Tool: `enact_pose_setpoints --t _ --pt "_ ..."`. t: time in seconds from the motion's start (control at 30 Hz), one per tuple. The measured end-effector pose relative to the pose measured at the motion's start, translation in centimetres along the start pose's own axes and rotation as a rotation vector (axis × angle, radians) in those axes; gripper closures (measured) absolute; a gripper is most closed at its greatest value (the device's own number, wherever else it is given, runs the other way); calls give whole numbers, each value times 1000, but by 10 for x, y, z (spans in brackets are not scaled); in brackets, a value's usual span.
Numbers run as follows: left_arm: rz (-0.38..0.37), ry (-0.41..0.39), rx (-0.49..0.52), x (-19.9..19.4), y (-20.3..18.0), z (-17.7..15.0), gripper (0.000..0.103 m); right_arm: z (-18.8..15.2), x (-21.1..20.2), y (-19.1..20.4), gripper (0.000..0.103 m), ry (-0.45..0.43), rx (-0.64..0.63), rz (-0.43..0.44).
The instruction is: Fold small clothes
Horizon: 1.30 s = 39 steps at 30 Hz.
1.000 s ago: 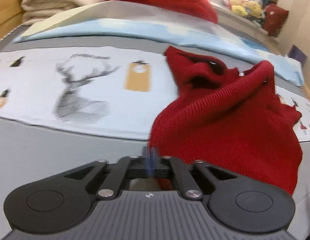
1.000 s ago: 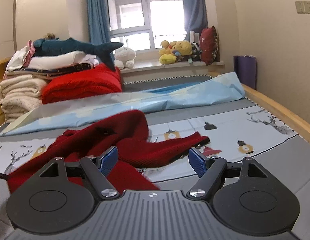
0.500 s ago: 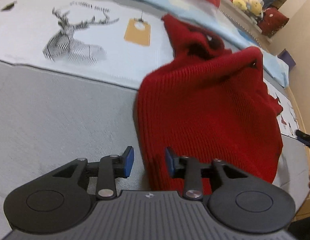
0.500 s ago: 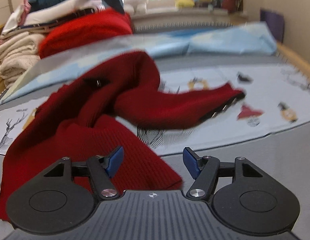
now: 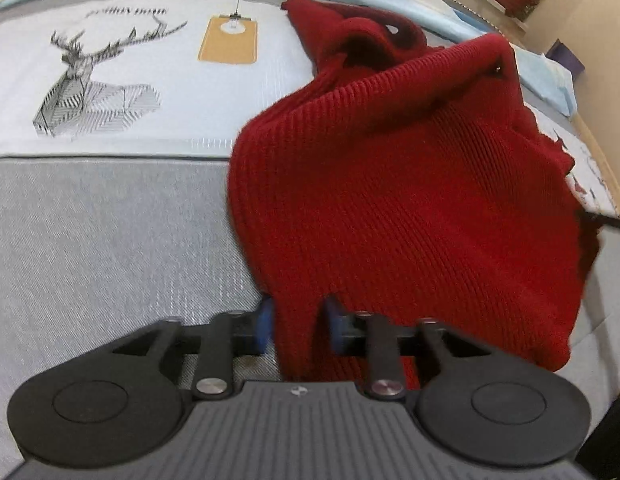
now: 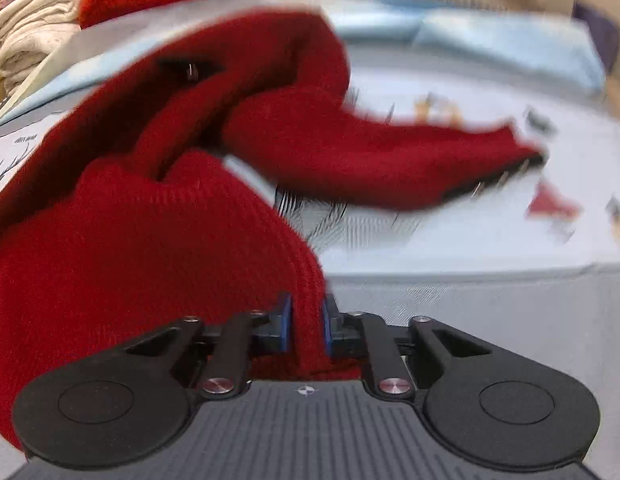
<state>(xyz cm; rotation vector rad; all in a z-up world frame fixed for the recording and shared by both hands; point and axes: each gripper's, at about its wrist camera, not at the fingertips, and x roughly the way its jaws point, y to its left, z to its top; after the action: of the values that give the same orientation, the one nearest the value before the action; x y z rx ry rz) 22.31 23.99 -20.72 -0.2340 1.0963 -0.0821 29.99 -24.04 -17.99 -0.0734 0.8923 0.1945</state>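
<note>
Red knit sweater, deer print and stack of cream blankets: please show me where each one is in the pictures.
red knit sweater (image 5: 410, 200): left wrist view, on its ribbed body.
deer print (image 5: 93, 84): left wrist view, on the deer's neck, printed on the bed sheet.
stack of cream blankets (image 6: 33, 36): right wrist view, on a middle fold.

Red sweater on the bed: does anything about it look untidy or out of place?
Yes. The red sweater lies bunched, not flat: its upper part is folded over in a heap, and one sleeve sticks out sideways across the printed sheet. No damage shows.
</note>
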Motion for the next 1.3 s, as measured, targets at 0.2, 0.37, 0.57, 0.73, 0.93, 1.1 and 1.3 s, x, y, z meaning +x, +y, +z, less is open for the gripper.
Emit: enact_pose_setpoints --t 0.2,0.37,0.57,0.73,0.93,1.1,1.3 --pt "-42 -35 98 -17 -21 -2 93 -3 -88 -8 91 -168 -53 16" --pt "-73 -56 178 -44 -40 -14 94 -44 -132 -17 91 -127 -131 -16" --pt "107 106 295 -44 -43 -46 94 -117 -145 1 92 151 -318 131" --pt "162 202 401 -56 -61 -56 94 -132 -155 13 87 165 -350 231" --pt "277 107 310 -62 -53 -27 84 -73 -158 -30 71 -74 3 157" --pt "254 -54 162 -81 -57 13 74 -26 -128 -47 69 -164 236 105" --pt "207 -161 105 -89 -90 47 74 23 -60 -38 32 -162 313 44"
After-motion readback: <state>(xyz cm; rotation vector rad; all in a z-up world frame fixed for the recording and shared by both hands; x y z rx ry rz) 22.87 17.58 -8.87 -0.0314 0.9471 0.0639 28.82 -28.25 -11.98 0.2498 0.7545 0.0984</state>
